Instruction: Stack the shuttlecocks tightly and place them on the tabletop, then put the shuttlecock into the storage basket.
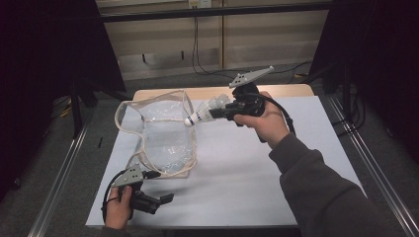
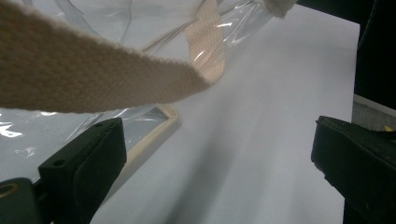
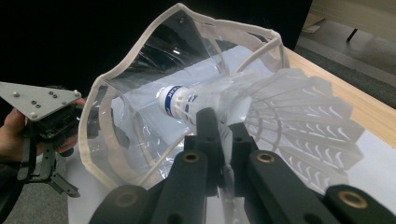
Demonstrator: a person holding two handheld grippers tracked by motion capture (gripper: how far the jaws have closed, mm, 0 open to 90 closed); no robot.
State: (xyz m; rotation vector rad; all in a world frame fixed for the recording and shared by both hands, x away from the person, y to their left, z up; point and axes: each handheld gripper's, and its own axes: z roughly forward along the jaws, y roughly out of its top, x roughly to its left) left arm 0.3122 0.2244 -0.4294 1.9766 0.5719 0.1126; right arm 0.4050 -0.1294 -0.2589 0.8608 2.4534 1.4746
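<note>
1. Above the bench [image 1: 257, 163], the right hand-held gripper [image 1: 223, 111] is clamping a shuttlecock [image 1: 205, 111], cork toward the bag [image 1: 165, 133] mouth.
2. The left hand-held gripper [image 1: 165, 198] is waiting open beside the bag, gripping nothing.
3. Insertion is probably starting; next, the cork needs steering past the rim.

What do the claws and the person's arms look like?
Both claws are black. The right claw has a grey three-cornered plate with small holes on top and a black cable looping behind the hand. The left claw has the same grey plate and a black cable curling beside it. The right arm wears a dark grey sleeve.
</note>
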